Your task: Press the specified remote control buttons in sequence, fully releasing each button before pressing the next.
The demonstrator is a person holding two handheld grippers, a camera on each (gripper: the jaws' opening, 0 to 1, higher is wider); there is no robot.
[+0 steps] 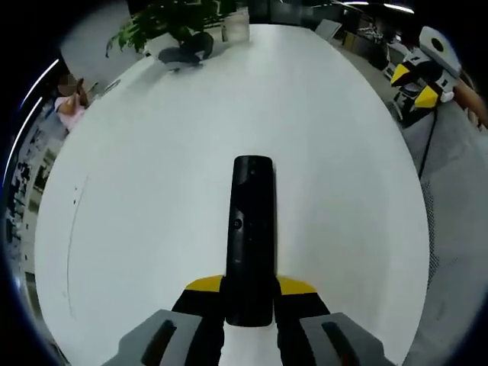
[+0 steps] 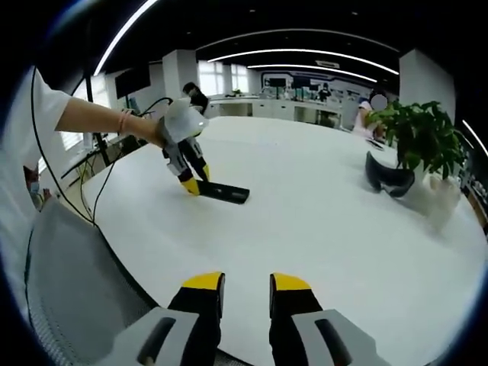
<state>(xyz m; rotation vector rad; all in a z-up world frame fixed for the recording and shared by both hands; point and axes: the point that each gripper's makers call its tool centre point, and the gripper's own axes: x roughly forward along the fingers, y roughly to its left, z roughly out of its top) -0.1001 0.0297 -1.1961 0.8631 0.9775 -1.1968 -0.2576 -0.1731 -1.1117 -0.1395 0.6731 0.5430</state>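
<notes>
You've got the slim black rectangular remote control (image 1: 252,236) pinned at its near end: the left gripper (image 1: 249,293) has its yellow-tipped fingers (image 1: 204,285) pinching the remote from both sides, and the remote stretches away from you along the white oval desk (image 1: 328,152), lying flat on it. From the right gripper view the same remote (image 2: 225,191) sits near the desk's edge on your side, with the left gripper (image 2: 191,179) angled down onto it from your hand.

Your right gripper (image 2: 248,286) hangs back over the near edge of the desk (image 2: 305,221), well apart from the remote, its fingers (image 2: 203,284) spread a little with nothing between them. In the left gripper view it sits off at the desk's far side (image 1: 415,84).

Progress, as I judge it: the remote is steadied and that's all; no button is under a fingertip right now, so the pressing sequence looks to be ahead of you, or between presses. I can't read which buttons are which.

The count: 1 remote, 2 grippers, 1 desk. Also 1 leafy green potted plant (image 2: 419,137) and 1 dark curved headset-like object (image 2: 387,179) at the far side of the desk.
</notes>
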